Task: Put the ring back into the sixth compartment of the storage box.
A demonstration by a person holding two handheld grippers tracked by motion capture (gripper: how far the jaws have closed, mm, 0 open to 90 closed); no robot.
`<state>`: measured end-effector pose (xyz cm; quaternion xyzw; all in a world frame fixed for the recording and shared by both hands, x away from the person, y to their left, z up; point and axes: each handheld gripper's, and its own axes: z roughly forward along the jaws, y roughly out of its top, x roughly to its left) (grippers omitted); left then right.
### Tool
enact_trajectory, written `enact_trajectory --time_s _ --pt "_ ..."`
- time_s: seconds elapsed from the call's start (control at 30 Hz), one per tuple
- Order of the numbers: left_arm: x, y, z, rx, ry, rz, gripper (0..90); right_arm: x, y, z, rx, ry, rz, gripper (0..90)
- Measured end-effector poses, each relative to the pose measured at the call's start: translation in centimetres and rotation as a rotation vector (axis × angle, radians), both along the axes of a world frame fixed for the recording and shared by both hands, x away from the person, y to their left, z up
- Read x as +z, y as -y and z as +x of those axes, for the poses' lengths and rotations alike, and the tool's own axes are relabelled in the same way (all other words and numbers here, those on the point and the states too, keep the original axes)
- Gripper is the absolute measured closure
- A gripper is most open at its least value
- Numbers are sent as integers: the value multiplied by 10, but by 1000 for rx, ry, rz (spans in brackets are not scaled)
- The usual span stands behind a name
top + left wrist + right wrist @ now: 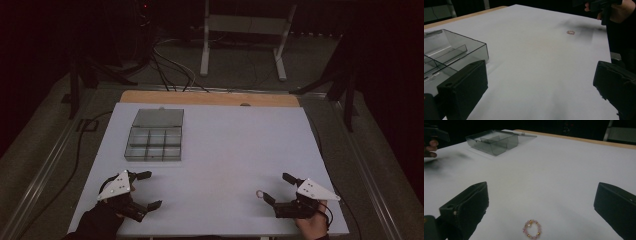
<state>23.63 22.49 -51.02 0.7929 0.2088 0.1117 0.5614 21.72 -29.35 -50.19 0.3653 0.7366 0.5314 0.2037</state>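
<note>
A small ring of pink and gold beads lies on the white table, close in front of my right gripper and between its wide-apart jaws. In the high view the bead ring rests just left of the right gripper, which is open. The ring is far across the table in the left gripper view. A clear smoky compartment box with its lid folded back sits at the left of the table. My left gripper is open near the front left corner, just below the box.
The white board lies on a wooden tabletop whose far edge shows. Cables and a white metal stand are on the dark floor beyond. A hand holds the right gripper at the far corner.
</note>
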Motion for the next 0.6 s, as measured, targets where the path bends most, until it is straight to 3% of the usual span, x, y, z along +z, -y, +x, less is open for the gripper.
enact_trajectory --time_s 0.27,0.37,0.6 --pt "0 0 0 -6 -4 -1 4 0 -2 0 14 -5 -17 0" --pt "0 0 0 -5 -1 0 4 0 -3 0 32 -43 4 0" --pt "1 0 0 -3 -2 -4 4 3 -3 -2 46 -53 24 0"
